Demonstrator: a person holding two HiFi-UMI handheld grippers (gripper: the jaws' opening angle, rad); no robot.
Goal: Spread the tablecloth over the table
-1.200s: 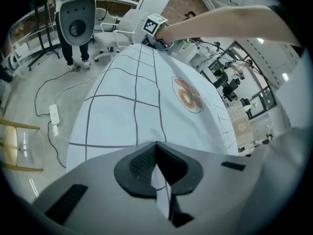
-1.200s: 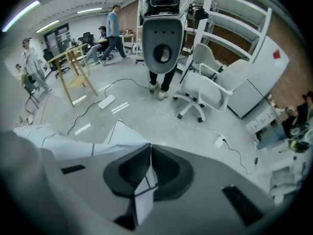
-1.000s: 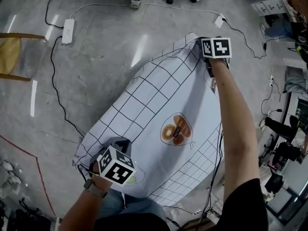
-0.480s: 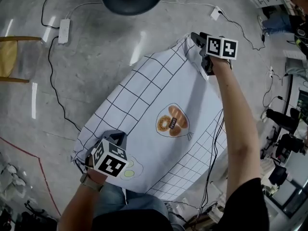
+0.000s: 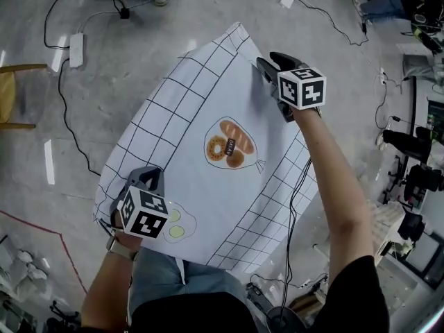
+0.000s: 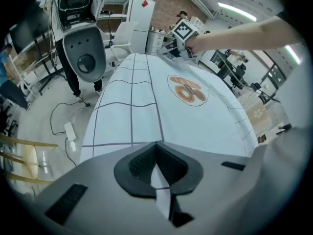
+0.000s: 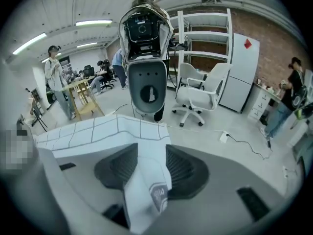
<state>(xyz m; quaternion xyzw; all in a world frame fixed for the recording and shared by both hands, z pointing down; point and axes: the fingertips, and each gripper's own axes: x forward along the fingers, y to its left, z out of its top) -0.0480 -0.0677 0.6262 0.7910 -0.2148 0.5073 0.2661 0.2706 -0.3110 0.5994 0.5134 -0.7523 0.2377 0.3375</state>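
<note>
The white tablecloth [image 5: 201, 103] with black grid lines and a bread print [image 5: 230, 144] lies spread over the table, which it hides. My left gripper [image 5: 149, 179] is at the near left corner, shut on the cloth's edge. A thin strip of cloth [image 6: 159, 180] shows pinched between its jaws. My right gripper [image 5: 267, 68] hovers over the far right part of the cloth, short of the far corner [image 5: 239, 30]. Its jaws have just been opening and stand apart. A fold of cloth with a label [image 7: 149, 180] lies loosely between them.
The floor around holds cables, a power strip [image 5: 76, 47] and a wooden chair [image 5: 10, 96] at the left. A tall white machine [image 7: 144, 48] and a white office chair [image 7: 200, 92] stand beyond the far corner. People stand at desks in the background.
The right gripper has left the far corner and come back along the cloth's right side, its jaws now apart. The left gripper stays shut on the near corner.
</note>
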